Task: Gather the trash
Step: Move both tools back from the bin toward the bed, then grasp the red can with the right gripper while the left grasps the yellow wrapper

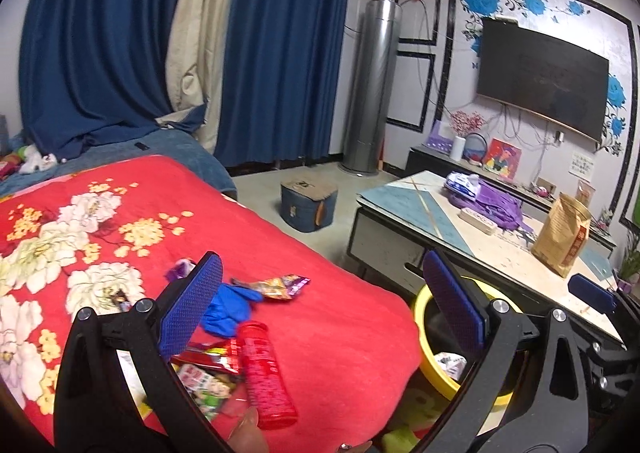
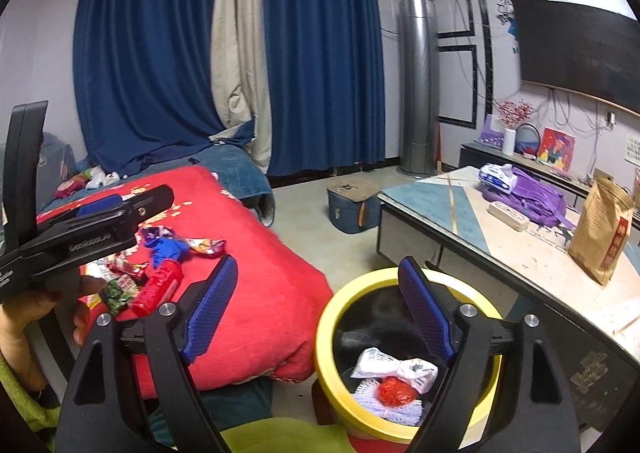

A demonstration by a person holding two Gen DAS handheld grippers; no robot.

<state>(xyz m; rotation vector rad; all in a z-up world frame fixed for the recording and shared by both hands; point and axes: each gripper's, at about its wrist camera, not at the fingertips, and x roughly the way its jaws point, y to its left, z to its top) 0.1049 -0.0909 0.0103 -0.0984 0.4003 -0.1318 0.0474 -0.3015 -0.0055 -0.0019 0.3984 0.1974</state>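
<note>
Blue curtains [image 2: 320, 65] are hung behind a silver tower unit [image 2: 418, 89], and a TV [image 1: 540, 83] is mounted on the wall. A purple backpack [image 2: 528, 197] and brown paper bag [image 2: 604, 229] are left on the coffee table [image 2: 440, 197].

On the red flowered blanket [image 1: 304, 273] to your left, a red plastic tube [image 1: 266, 373] lies beside a blue rubber glove [image 1: 228, 305], with crumpled snack wrappers [image 1: 276, 285] behind it. The yellow-rimmed bin [image 2: 332, 317] stands right of the blanket, before the marble-topped coffee table [image 2: 520, 253], with wadded white paper [image 2: 394, 367] inside.
</note>
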